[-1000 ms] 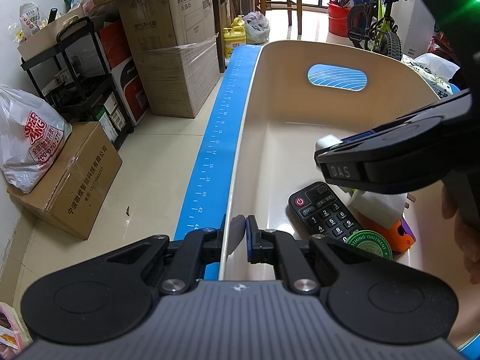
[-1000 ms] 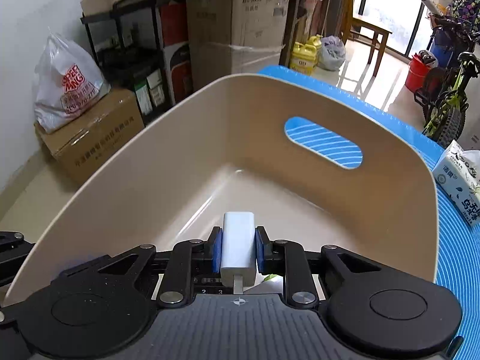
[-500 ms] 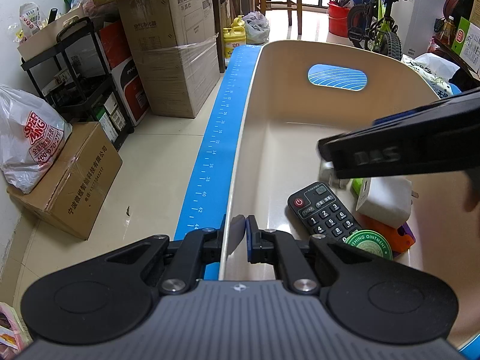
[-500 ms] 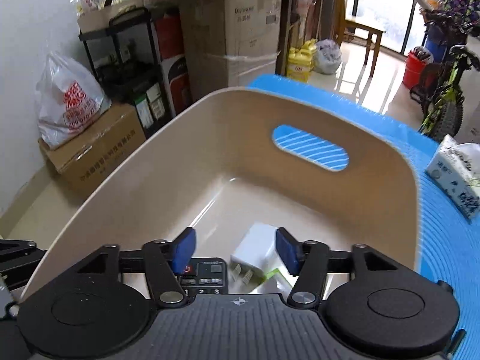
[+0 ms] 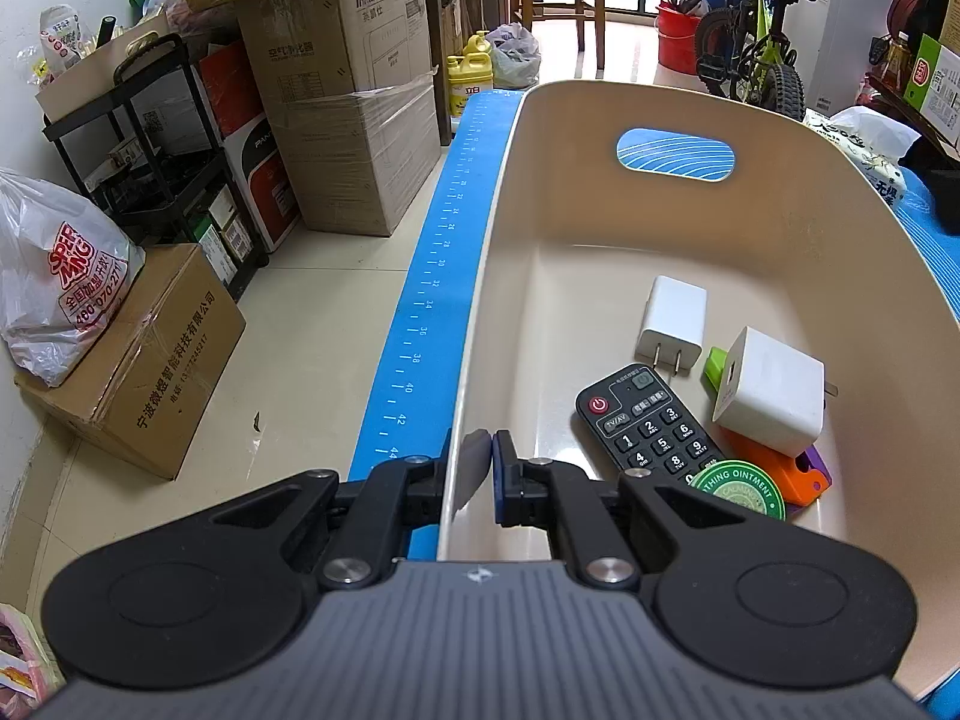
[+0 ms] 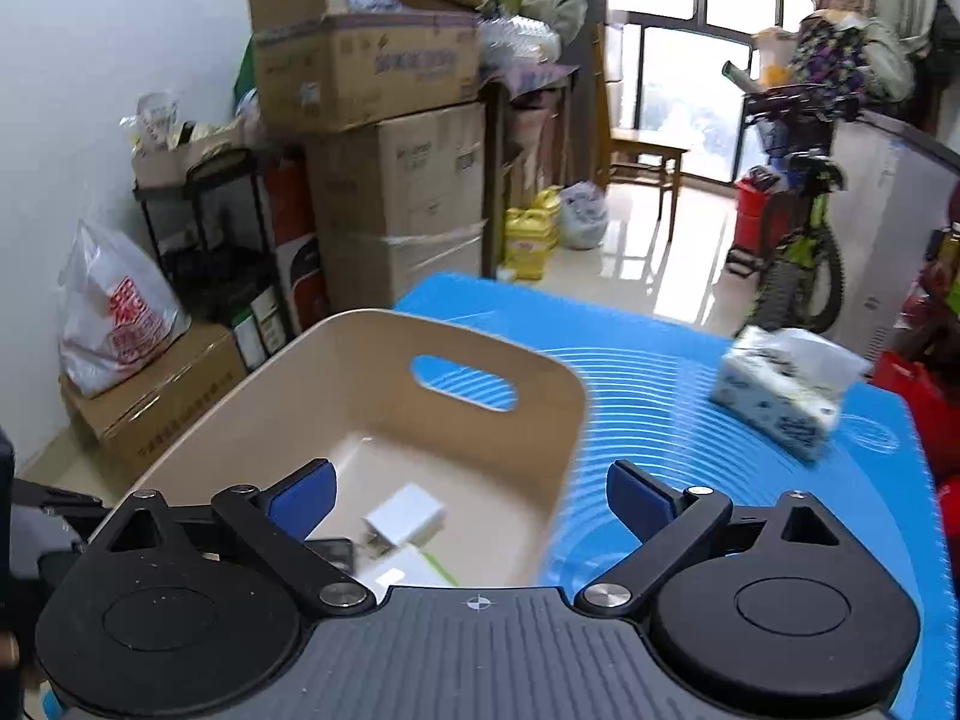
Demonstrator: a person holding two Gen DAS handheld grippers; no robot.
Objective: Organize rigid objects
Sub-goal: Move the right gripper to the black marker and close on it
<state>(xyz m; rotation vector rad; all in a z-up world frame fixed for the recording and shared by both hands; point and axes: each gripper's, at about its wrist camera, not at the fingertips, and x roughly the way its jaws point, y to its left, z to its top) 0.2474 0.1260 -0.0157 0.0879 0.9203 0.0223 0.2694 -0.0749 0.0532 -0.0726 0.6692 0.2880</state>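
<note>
A beige bin (image 5: 840,222) stands on the blue mat (image 5: 432,276). My left gripper (image 5: 480,462) is shut on the bin's near left rim. In the bin lie a slim white charger (image 5: 672,315), a larger white charger (image 5: 771,387), a black remote (image 5: 645,420), a green ointment tin (image 5: 738,489) and an orange and purple piece (image 5: 786,471). My right gripper (image 6: 468,495) is wide open and empty, raised above the bin (image 6: 528,384). The slim white charger (image 6: 405,513) shows below it.
A tissue pack (image 6: 786,390) lies on the mat (image 6: 690,396) at the right. Stacked cardboard boxes (image 5: 348,90), a black shelf (image 5: 156,168) and a plastic bag (image 5: 60,276) stand on the floor to the left. A bicycle (image 5: 756,54) is at the back.
My right gripper opened and let the slim white charger drop into the bin. It then rose and drew back out of the left wrist view. The left gripper has not moved.
</note>
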